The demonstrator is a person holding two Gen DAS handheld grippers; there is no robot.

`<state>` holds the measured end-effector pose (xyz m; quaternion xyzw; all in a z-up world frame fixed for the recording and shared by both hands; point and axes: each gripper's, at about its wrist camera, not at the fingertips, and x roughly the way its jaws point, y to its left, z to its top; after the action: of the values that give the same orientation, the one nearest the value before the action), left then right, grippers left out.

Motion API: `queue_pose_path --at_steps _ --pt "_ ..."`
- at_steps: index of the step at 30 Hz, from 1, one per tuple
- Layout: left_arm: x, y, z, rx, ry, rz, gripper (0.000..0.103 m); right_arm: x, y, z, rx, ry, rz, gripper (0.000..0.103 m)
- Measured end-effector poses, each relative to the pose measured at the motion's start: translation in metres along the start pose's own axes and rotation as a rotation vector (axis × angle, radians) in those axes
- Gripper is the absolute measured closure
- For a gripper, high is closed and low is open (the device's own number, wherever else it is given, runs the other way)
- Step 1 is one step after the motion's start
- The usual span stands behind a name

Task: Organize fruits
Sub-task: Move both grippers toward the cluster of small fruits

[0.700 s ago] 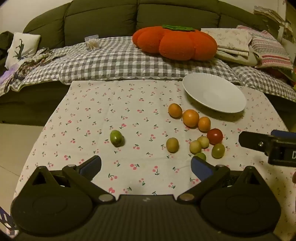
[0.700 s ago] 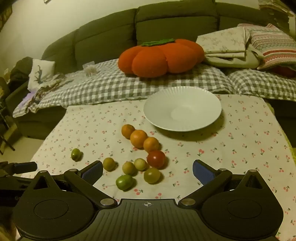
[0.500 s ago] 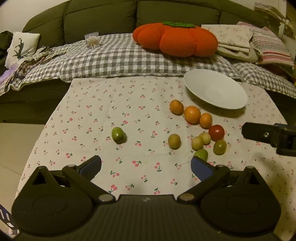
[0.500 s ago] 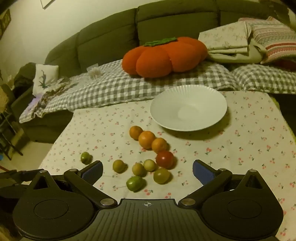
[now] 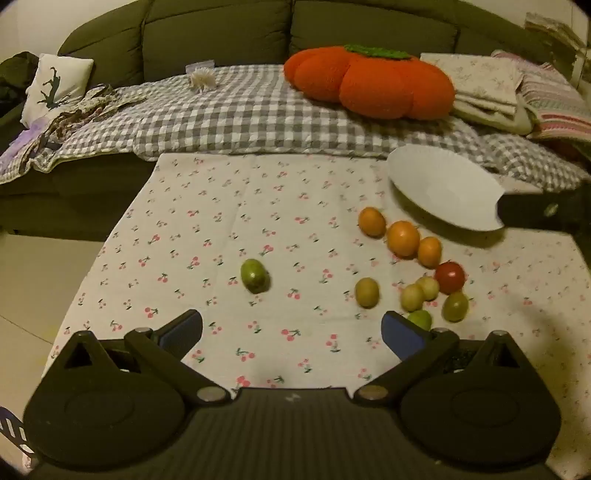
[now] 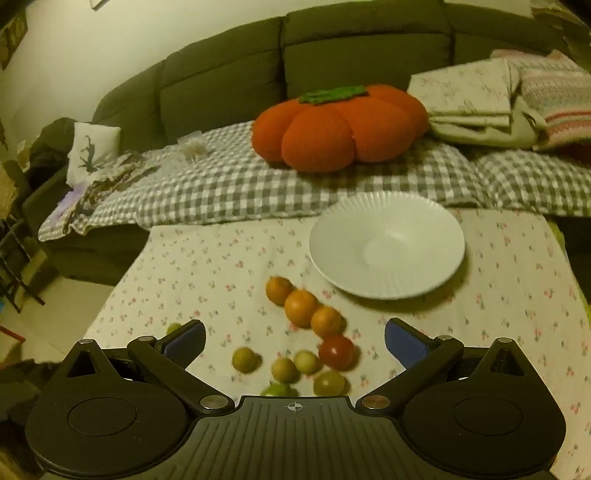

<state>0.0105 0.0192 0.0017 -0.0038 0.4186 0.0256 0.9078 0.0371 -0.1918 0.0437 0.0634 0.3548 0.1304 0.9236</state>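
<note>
The left gripper (image 5: pixel 291 330) hangs above the near part of the tabletop (image 5: pixel 221 206) with its blue-padded fingers (image 5: pixel 183 326) spread wide and nothing between them; the right gripper (image 6: pixel 293 338) is likewise spread and empty. The tabletop, covered in a cherry-print cloth, ends at the sofa (image 5: pixel 221 33) on its far side and drops to the bare floor (image 5: pixel 33 280) on the left. A broad stretch of cloth lies free around the left gripper and toward the far left corner. A lone green fruit (image 5: pixel 254 275) sits apart from the rest, just ahead of the left gripper and slightly toward its left finger. The other fruit cluster lies to its right: three oranges (image 5: pixel 402 238) in a slanting row, a red tomato (image 5: pixel 449 277) touching the row's near end, and several small yellow-green fruits (image 5: pixel 367 292) beside it, one partly hidden behind the left gripper's right finger. In the right wrist view this cluster sits directly between and just ahead of the right gripper's fingers. The empty white plate (image 6: pixel 388 243) rests beyond the oranges, near the far edge, just in front of the checked blanket (image 6: pixel 240 184) and the orange pumpkin cushion (image 6: pixel 340 129).
</note>
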Motion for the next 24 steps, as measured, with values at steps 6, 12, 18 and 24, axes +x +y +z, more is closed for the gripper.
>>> queue_pose_path --at_steps 6,12,18,24 --pt "0.012 0.003 -0.001 -0.017 0.028 0.002 0.001 0.005 0.007 -0.01 -0.037 -0.004 0.021 0.0" --pt "0.021 -0.004 0.004 -0.016 0.041 -0.042 0.001 0.015 -0.002 -0.022 -0.039 0.043 -0.009 0.0" --pt "0.031 -0.007 0.003 -0.019 0.057 -0.088 0.001 0.013 -0.011 -0.029 0.004 0.049 0.006 0.0" --pt "0.039 -0.02 -0.001 0.042 0.04 -0.102 0.002 0.017 -0.028 -0.031 0.036 0.091 0.013 0.0"
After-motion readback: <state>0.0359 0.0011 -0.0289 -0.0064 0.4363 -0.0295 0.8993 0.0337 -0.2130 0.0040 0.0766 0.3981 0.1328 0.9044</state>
